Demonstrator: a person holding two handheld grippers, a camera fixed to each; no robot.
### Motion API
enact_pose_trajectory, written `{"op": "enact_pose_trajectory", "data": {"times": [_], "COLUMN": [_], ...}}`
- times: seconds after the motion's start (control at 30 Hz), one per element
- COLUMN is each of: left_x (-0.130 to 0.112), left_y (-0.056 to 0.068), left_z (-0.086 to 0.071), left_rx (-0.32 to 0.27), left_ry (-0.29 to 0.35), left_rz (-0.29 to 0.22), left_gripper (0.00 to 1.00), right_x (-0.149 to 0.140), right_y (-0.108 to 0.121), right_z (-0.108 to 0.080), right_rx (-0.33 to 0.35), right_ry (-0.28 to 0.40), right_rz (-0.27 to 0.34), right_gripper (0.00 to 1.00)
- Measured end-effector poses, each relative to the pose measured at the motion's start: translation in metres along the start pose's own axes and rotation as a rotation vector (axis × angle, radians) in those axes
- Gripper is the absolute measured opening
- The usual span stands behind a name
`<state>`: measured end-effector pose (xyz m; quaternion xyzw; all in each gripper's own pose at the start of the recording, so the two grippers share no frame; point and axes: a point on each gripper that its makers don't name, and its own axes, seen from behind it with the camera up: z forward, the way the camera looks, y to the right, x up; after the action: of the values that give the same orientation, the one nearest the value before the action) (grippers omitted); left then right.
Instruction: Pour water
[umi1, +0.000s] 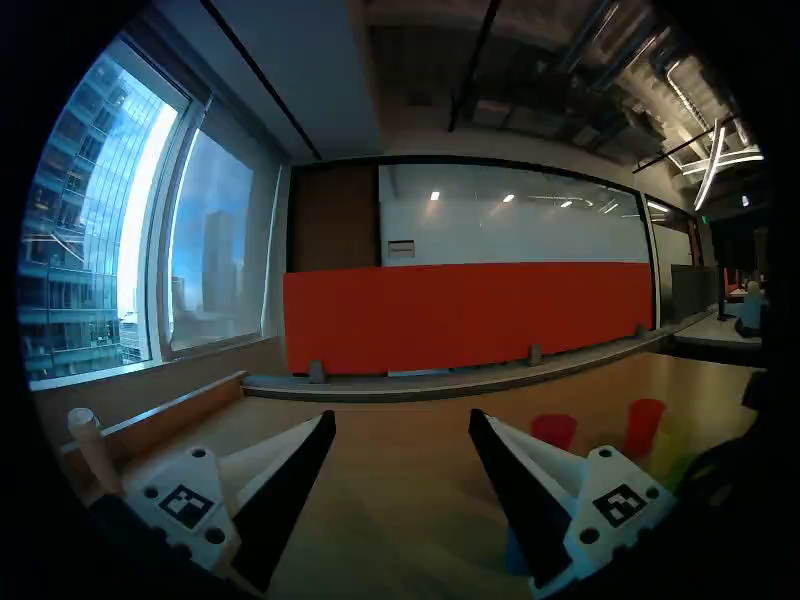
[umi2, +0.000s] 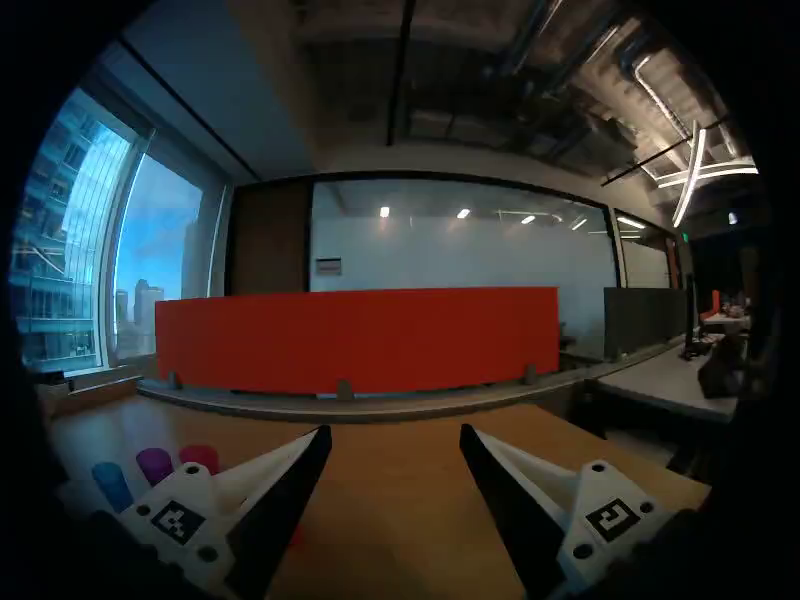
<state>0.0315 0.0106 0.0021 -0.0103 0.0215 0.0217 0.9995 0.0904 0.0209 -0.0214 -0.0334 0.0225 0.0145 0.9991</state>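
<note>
In the left gripper view my left gripper (umi1: 402, 425) is open above the wooden table (umi1: 400, 480), nothing between its fingers. Beyond its right finger stand a red cup (umi1: 553, 430), a taller orange-red cup (umi1: 645, 424) and a yellowish cup (umi1: 673, 440); a blue thing (umi1: 513, 552) peeks out low beside that finger. In the right gripper view my right gripper (umi2: 395, 437) is also open and holds nothing. Past its left finger stand a blue cup (umi2: 112, 484), a purple cup (umi2: 155, 464) and a magenta cup (umi2: 199, 457), partly hidden by the finger.
A red partition (umi1: 465, 315) runs along the table's far edge, with a glass wall behind it. Large windows (umi1: 100, 260) are on the left. A pale tube-like object (umi1: 92, 447) stands at the far left. Another desk (umi2: 670, 385) with dark objects lies to the right.
</note>
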Motion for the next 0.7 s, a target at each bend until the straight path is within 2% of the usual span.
{"op": "enact_pose_trajectory", "data": {"times": [0.3,0.7], "left_x": [-0.019,-0.040], "left_y": [-0.010,-0.009], "left_z": [-0.002,-0.004], "left_rx": [0.026,0.036], "left_ry": [-0.006,-0.014], "left_rz": [0.001,-0.040], "left_gripper": [1.00,1.00], "right_x": [0.003,0.011], "right_y": [-0.006,-0.015], "right_z": [-0.005,-0.006], "right_rx": [-0.004,0.008], "right_ry": [0.011,0.025], "right_rz": [0.002,-0.002], "right_gripper": [0.99,0.99]}}
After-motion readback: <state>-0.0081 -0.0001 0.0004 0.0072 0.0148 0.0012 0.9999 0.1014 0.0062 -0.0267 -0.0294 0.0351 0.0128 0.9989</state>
